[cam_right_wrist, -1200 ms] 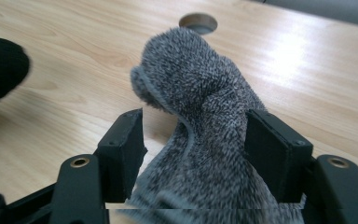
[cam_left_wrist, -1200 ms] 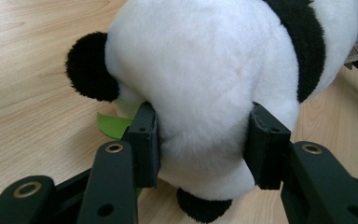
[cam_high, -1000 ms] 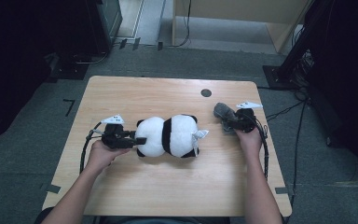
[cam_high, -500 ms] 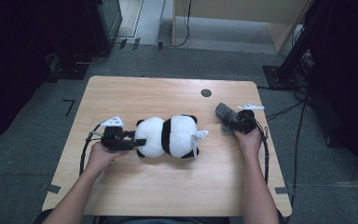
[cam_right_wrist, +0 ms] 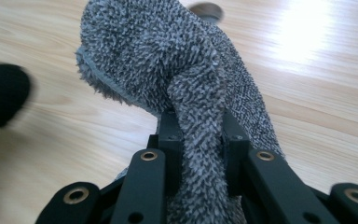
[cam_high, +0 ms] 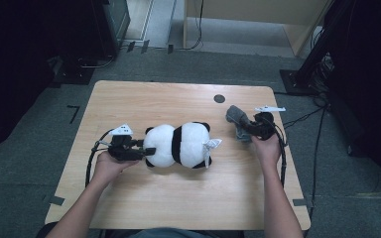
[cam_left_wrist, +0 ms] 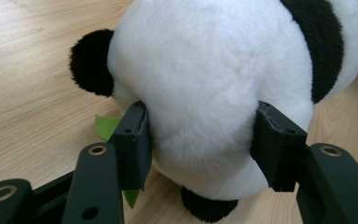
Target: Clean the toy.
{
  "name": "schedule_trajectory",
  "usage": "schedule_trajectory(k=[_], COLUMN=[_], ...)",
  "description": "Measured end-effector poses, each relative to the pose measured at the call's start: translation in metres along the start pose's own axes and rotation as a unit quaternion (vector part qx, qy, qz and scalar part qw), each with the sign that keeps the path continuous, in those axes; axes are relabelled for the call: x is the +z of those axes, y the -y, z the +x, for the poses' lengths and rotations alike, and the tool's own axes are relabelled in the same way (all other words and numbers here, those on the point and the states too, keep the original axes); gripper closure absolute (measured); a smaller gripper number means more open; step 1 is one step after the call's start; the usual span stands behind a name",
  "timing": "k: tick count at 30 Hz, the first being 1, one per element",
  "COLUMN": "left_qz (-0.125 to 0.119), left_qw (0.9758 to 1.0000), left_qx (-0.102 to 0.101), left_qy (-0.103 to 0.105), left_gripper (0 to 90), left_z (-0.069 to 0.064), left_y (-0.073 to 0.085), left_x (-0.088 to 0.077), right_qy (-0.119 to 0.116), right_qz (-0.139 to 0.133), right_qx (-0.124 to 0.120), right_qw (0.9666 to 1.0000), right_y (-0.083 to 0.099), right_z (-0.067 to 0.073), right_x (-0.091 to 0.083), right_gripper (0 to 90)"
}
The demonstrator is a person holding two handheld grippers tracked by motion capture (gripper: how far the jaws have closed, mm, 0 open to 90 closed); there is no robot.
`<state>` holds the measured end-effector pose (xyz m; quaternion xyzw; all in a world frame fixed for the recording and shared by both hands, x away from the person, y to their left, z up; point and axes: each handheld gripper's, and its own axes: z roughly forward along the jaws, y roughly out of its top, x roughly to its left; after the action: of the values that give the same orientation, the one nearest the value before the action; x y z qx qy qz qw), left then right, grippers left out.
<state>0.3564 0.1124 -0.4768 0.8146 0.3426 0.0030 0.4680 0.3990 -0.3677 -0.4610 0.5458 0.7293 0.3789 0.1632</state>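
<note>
A black-and-white panda plush (cam_high: 178,144) lies on its side in the middle of the wooden table (cam_high: 178,198). My left gripper (cam_high: 146,151) holds its white left end. In the left gripper view the pads (cam_left_wrist: 133,140) press into the white fur of the panda (cam_left_wrist: 205,70); these jaws have just been opening slightly and still grip it. At the right, my right gripper (cam_high: 245,126) is shut on a grey fuzzy cloth (cam_high: 234,115). Its jaws have just been closing, and the cloth (cam_right_wrist: 168,60) is pinched between them (cam_right_wrist: 203,135) and stands up above them.
A small black round hole (cam_high: 219,98) sits in the tabletop behind the cloth. A white tag (cam_high: 209,146) sticks out at the panda's right end, and a green leaf piece (cam_left_wrist: 106,127) shows under it. Cables trail off both table sides.
The right hand has risen a little with the grey cloth, whose end now lifts off the table. The left hand and the panda have stayed put.
</note>
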Motion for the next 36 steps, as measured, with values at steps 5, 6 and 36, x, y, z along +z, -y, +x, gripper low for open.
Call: schedule_trajectory(k=[5,6,36], left_qz=[-0.004,-0.005,-0.008], left_qw=[1.0000,1.0000,0.9999], left_qx=[-0.005,-0.005,-0.009], left_qy=[0.004,0.004,-0.001], left_gripper=[44.4,44.5,44.9], left_z=[0.001,0.001,0.001], left_y=[0.001,0.001,0.000], left_x=[0.000,0.000,0.001], right_qy=[-0.006,-0.008,-0.098], right_qz=[0.002,0.004,0.022], right_qx=[-0.039,-0.043,-0.168], right_qw=[0.9992,0.9990,0.9806], right_y=[-0.021,-0.025,-0.101], right_z=[0.028,0.032,0.173], right_x=[-0.009,-0.010,0.004], right_gripper=[76.8,76.7,76.3])
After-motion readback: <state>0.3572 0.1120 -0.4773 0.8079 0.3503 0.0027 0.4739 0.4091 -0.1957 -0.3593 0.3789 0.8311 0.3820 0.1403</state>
